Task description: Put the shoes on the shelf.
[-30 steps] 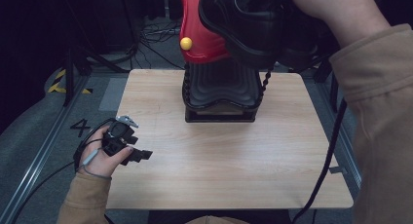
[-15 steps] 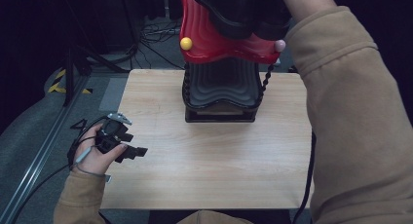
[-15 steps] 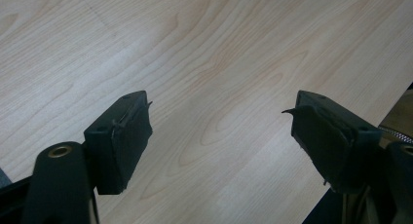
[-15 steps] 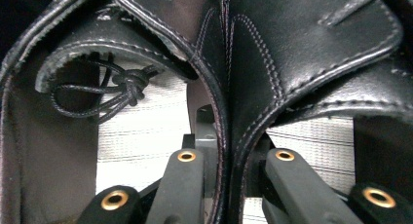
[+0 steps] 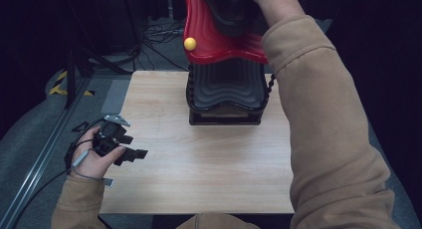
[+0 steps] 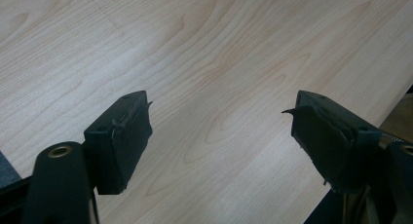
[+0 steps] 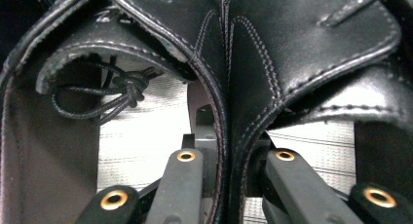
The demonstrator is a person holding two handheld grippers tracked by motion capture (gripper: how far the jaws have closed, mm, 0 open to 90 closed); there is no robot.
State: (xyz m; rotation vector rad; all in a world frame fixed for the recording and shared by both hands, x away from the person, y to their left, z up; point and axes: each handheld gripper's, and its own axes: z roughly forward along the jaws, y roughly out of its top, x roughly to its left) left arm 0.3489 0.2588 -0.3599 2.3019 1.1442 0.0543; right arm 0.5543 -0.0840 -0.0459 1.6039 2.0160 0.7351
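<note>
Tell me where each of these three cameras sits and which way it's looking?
High view: above the person's side, looking forward and down on the wooden table; both sleeved forearms show, the left gripper and a black-and-red stand.
Left gripper view: rides that gripper, looking past its open jaws at bare table.
Right gripper view: rides the right gripper, pressed close on black leather shoes.
Shared: high and left gripper views both show the tabletop.

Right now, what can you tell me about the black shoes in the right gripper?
The shoes are two black lace-ups of smooth, shiny leather-like material with visible stitching along the edges. They are pressed side by side, and the right gripper is shut on their adjoining inner walls. A knotted black lace hangs inside one opening. In the high view they are held up high, above the red and black rack at the table's far edge.
</note>
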